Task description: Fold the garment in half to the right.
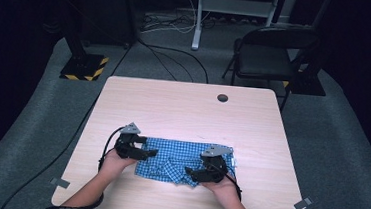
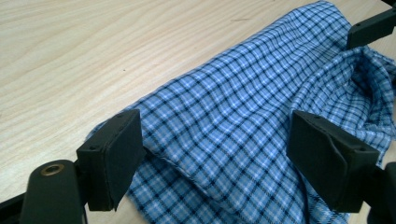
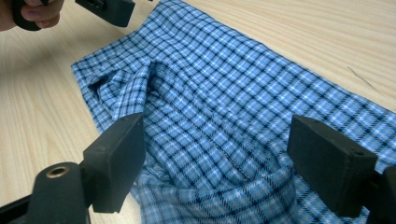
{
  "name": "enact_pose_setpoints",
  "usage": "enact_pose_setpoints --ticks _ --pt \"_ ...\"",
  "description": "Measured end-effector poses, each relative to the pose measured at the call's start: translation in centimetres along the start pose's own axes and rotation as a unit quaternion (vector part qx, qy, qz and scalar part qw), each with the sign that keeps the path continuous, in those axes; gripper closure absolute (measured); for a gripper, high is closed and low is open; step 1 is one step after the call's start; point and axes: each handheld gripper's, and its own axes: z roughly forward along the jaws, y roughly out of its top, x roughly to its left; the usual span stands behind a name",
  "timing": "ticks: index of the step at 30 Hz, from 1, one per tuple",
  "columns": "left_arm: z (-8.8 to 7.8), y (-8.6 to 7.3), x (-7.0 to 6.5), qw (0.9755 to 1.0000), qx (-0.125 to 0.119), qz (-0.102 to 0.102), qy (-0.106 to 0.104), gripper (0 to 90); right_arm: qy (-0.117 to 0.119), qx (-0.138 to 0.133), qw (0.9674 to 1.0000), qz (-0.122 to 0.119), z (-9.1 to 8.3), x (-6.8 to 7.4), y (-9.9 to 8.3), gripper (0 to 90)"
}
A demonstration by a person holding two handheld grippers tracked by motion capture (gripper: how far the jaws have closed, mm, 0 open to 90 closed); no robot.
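Note:
A blue checked cloth [image 1: 179, 159] lies folded and rumpled on the near half of the wooden table [image 1: 188, 109]. My left gripper [image 1: 147, 146] rests at the cloth's left end, and in the left gripper view it [image 2: 219, 149] stands open, its pads [image 2: 116, 154] wide apart over a raised fold of the cloth [image 2: 243, 107]. My right gripper [image 1: 189, 173] sits at the near right part of the cloth. In the right gripper view it [image 3: 224, 154] is open too, with the creased cloth [image 3: 210, 93] lying between and beyond its pads [image 3: 329, 163], which are not pressing on it.
A round cable hole [image 1: 222, 98] sits near the table's far edge. Behind the table stand a dark folding chair [image 1: 268, 53] and a stand foot with yellow-black tape [image 1: 83, 66]; cables run over the floor. Tape marks [image 1: 306, 203] sit at the near corners.

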Motion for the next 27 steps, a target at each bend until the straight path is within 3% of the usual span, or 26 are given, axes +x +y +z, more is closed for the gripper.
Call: enact_pose_setpoints --ticks 27 --pt "1.0 0.3 3.6 0.9983 0.001 -0.039 0.043 25.9 0.009 -0.006 0.9998 -0.014 0.3 1.0 0.7 17.9"
